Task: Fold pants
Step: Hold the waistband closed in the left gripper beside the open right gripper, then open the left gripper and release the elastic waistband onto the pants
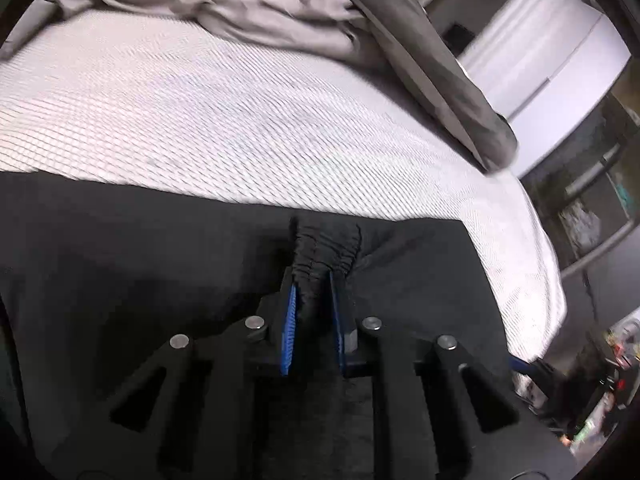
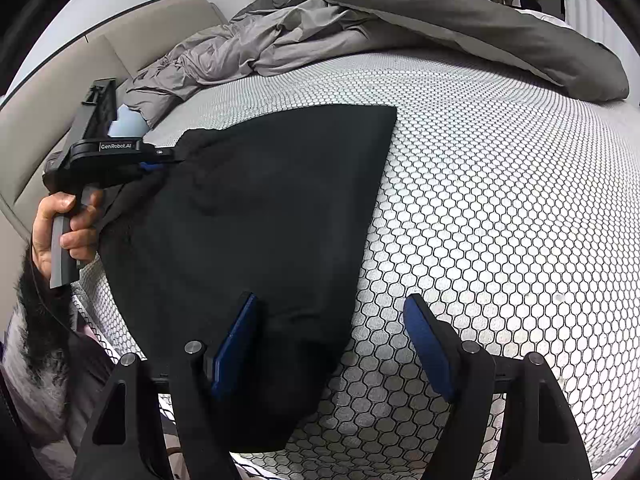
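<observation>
The black pants (image 2: 256, 216) lie on the bed (image 2: 500, 200) partly folded; the left gripper (image 1: 314, 280) clamps their bunched waistband, the right gripper (image 2: 332, 340) hangs apart, empty; further folds likely remain.

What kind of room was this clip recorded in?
Most likely a bedroom: black pants lie on a mattress with a white honeycomb-patterned cover, a rumpled grey duvet is pushed to its far side, beside a beige padded headboard.

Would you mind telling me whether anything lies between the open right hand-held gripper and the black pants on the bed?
Nothing visible does. The right hand-held gripper hovers open at the edge of the black pants, with only bare honeycomb mattress beside them. The rumpled grey bedding lies farther away.
</observation>
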Demonstrator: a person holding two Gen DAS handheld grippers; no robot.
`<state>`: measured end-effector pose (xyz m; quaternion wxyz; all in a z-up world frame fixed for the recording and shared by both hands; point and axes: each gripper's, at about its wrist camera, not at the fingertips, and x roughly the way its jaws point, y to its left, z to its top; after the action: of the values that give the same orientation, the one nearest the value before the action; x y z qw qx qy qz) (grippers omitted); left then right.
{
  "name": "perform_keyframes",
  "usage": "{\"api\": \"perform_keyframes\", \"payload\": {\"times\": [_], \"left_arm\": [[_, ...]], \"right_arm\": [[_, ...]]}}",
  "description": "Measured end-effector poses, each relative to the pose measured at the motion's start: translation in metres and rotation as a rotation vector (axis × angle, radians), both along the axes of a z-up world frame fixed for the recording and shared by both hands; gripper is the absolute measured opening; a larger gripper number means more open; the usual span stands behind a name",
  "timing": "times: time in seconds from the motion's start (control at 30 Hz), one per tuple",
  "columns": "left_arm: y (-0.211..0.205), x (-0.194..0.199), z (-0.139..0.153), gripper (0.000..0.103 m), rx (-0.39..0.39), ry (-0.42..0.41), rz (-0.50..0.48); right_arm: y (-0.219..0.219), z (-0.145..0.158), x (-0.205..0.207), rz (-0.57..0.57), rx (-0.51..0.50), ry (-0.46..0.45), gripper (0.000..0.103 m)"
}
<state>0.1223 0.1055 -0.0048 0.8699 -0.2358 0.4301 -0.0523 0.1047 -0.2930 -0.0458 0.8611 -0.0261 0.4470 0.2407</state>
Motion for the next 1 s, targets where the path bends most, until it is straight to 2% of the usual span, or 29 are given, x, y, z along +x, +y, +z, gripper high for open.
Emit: {"api": "perform_keyframes", "payload": {"times": [0.1,0.13,0.17,0.23,0.3,0.37,0.43,0.53,0.57,0.6,0.67,0.77,0.8,0.83,0.87,0.93,1.0], "left_arm": [[0.001,0.005,-0.015,0.024,-0.005,0.058,0.005],[0.002,0.002,-0.014,0.029,-0.009,0.05,0.017],[0.002,-0.003,-0.011,0.029,-0.006,0.037,0.021],[0.0,-0.017,0.001,0.029,0.059,0.005,0.039],[-0.005,-0.033,0.01,0.033,0.119,-0.027,0.05],[-0.013,-0.057,0.018,0.047,0.122,-0.072,0.052],[-0.026,-0.069,0.025,0.051,0.103,-0.109,0.032],[-0.058,-0.079,0.031,0.053,0.116,-0.157,-0.047],[-0.073,-0.078,0.031,0.055,0.128,-0.167,-0.1],[-0.084,-0.072,0.029,0.055,0.144,-0.163,-0.133],[-0.103,-0.066,0.024,0.055,0.179,-0.15,-0.171],[-0.12,-0.063,0.022,0.055,0.177,-0.135,-0.207],[-0.125,-0.063,0.022,0.055,0.174,-0.139,-0.22],[-0.131,-0.067,0.023,0.055,0.171,-0.153,-0.229],[-0.138,-0.071,0.026,0.056,0.17,-0.172,-0.244],[-0.155,-0.073,0.027,0.064,0.16,-0.19,-0.286],[-0.18,-0.075,0.023,0.066,0.145,-0.184,-0.342]], "right_arm": [[-0.003,0.0,-0.004,0.014,0.02,0.012,0.076],[-0.005,0.0,-0.004,0.014,0.028,0.022,0.076],[-0.008,0.0,-0.006,0.022,0.048,0.041,0.076],[-0.014,0.002,-0.013,0.048,0.101,0.079,0.075],[-0.019,0.002,-0.023,0.076,0.15,0.105,0.067],[-0.022,-0.002,-0.033,0.097,0.19,0.134,0.056],[-0.021,-0.006,-0.034,0.084,0.206,0.154,0.05],[-0.03,-0.015,-0.022,0.024,0.307,0.221,0.032],[-0.035,-0.016,-0.021,0.011,0.339,0.234,0.023],[-0.038,-0.013,-0.023,0.012,0.349,0.228,0.021],[-0.041,-0.007,-0.036,0.033,0.306,0.192,0.016],[-0.034,-0.019,-0.056,0.099,0.104,0.182,0.017],[-0.035,-0.018,-0.058,0.105,0.107,0.173,0.017],[-0.037,-0.012,-0.061,0.108,0.128,0.16,0.023],[-0.042,-0.003,-0.062,0.108,0.171,0.144,0.035],[-0.053,0.011,-0.06,0.072,0.23,0.086,0.049],[-0.058,0.019,-0.053,0.024,0.27,0.058,0.049]]}}
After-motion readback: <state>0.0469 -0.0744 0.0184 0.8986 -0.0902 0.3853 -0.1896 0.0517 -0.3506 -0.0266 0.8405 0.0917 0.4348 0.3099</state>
